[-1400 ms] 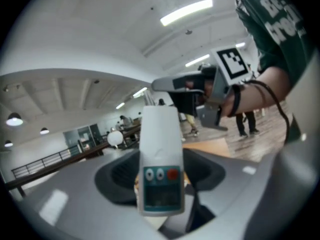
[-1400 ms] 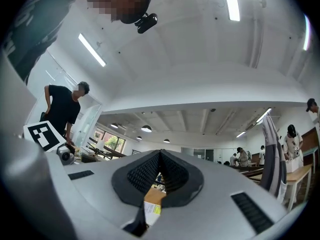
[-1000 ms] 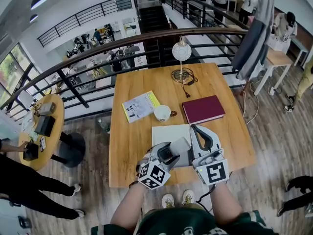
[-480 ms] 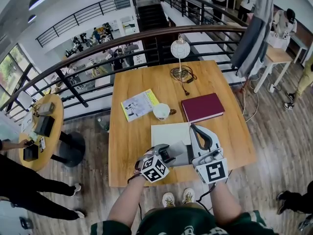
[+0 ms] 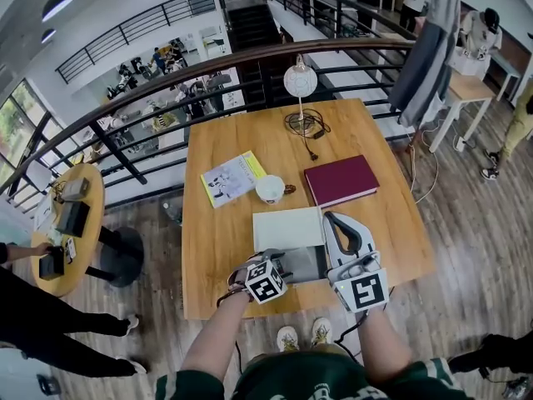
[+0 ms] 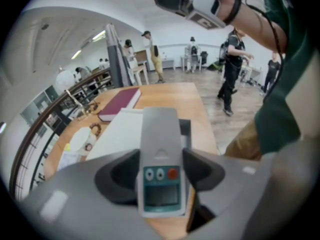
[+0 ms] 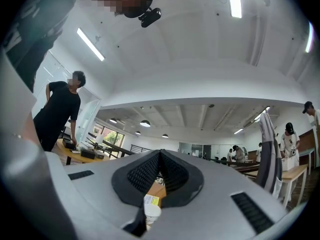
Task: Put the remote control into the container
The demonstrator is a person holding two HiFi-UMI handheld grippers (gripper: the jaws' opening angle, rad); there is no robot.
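A grey remote control (image 6: 160,159) with a small screen and a red button is held between the jaws of my left gripper (image 6: 161,171). In the head view that left gripper (image 5: 279,263) hovers near the table's front edge, pointing right at the dark open container (image 5: 310,262). In the left gripper view the container's dark rim (image 6: 186,128) shows just past the remote's tip. A white flat lid (image 5: 287,227) lies behind the container. My right gripper (image 5: 328,217) stands beside the container on its right, pointing away from me, its pads pressed together on nothing.
On the wooden table (image 5: 216,248) lie a dark red book (image 5: 341,179), a white cup (image 5: 271,190), a yellow-edged booklet (image 5: 231,178) and a lamp with coiled cable (image 5: 301,122). A railing runs behind the table. People stand around the room.
My left gripper has turned and shifted slightly over the front edge with the remote still in its jaws. The right gripper has stayed where it was.
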